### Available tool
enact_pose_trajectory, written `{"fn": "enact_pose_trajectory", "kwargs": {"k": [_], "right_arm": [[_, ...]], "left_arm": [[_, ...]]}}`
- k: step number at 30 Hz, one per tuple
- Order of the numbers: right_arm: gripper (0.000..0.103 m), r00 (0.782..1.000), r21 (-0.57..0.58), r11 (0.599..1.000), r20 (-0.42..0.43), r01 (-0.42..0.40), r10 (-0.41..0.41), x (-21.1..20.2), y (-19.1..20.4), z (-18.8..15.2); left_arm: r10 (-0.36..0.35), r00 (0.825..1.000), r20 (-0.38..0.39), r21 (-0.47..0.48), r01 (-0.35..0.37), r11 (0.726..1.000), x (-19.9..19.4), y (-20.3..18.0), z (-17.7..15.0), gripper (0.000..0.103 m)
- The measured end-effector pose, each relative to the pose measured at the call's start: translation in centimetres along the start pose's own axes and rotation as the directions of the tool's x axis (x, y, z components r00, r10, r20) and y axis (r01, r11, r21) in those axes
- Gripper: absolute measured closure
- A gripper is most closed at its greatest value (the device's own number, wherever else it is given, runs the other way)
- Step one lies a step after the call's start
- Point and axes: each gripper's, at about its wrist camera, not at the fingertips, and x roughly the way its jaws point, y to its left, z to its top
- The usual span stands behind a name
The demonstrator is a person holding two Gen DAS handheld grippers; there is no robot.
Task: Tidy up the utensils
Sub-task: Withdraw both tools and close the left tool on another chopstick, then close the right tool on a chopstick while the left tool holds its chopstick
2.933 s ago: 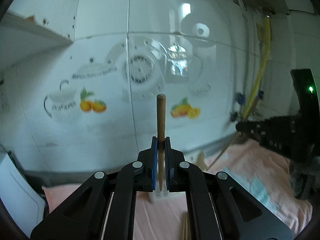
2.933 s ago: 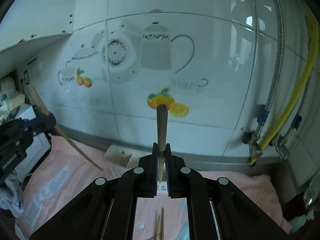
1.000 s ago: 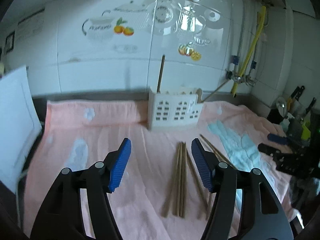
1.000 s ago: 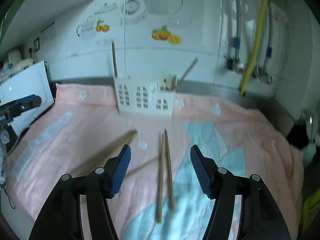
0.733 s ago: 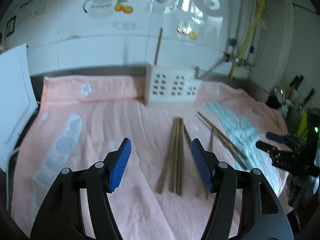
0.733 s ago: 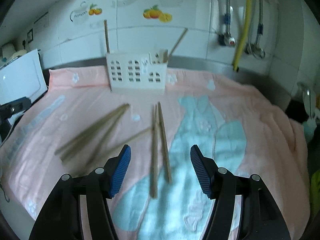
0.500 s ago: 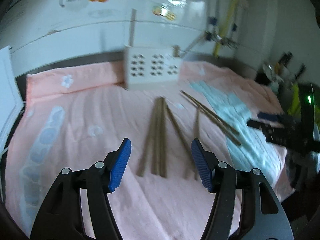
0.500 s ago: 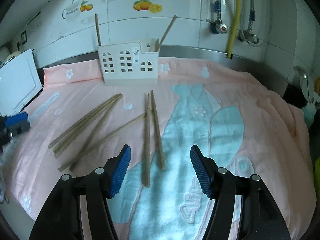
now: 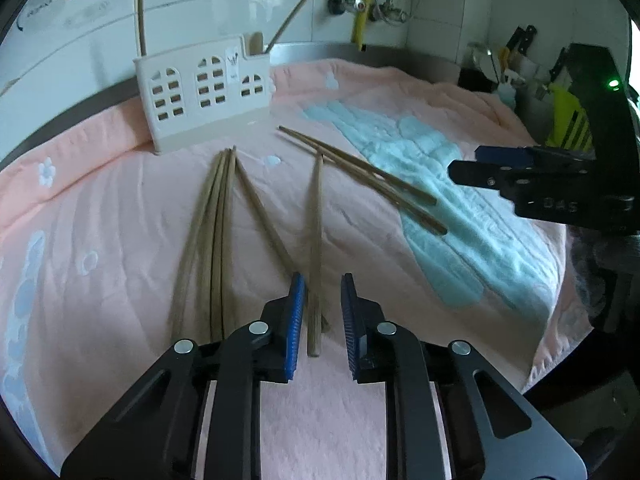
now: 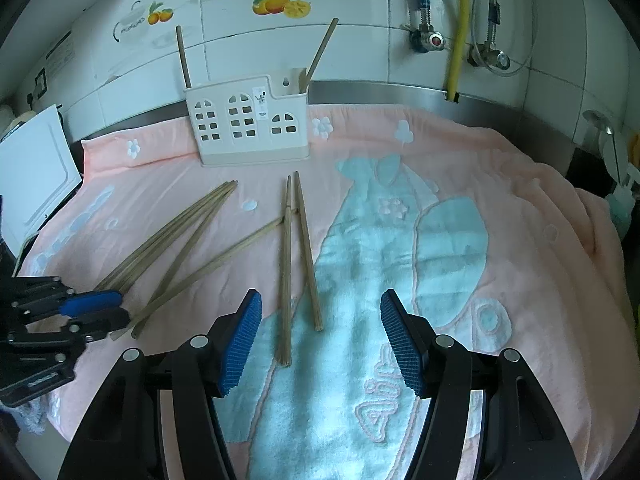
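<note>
Left gripper (image 9: pixel 322 300) sits low at bottom centre of its frame, blue pads narrowly parted; right gripper (image 10: pixel 320 322) likewise bottom centre, its blue pads spread wide

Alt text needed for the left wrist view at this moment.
The left hand-held gripper, jaws narrowed but not closed, straddles the near end of one wooden chopstick lying on the pink towel. More loose wooden chopsticks lie alongside, before a white plastic utensil holder.
</note>
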Motion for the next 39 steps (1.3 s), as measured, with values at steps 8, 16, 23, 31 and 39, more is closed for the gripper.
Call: {"fn": "enact_pose_trajectory", "kwargs": {"k": [8,16,23,31,39], "right_arm": [[0.043,1.000,0.014,1.000,-0.014,-0.009,0.009,0.5,-0.3,-0.1],[0.043,0.999,0.020,1.000,-0.026,-0.018,0.019,1.2,-0.3,-0.1],[0.043,0.999,0.015,1.000,-0.035,-0.023,0.023,1.6,-0.1,-0.1],[0.043,0.998,0.026,0.999,-0.055,-0.032,0.034,2.1,-0.1,-0.5],[0.049,0.997,0.037,0.998,-0.067,-0.044,0.046,2.2,-0.1,-0.7]], "left_arm": [[0.019,0.999,-0.034,0.007,-0.019,1.000,1.9,0.2,0.2,0.089],[0.011,0.999,-0.041,0.023,-0.011,1.000,2.4,0.0,0.4,0.095],[0.022,0.998,-0.052,0.031,-0.020,0.999,2.8,-0.1,0.7,0.095],[0.046,0.998,-0.045,0.040,-0.045,0.998,2.7,-0.4,0.7,0.096],[0.041,0.999,0.011,-0.011,-0.041,0.999,0.7,0.6,1.3,0.097]]}}
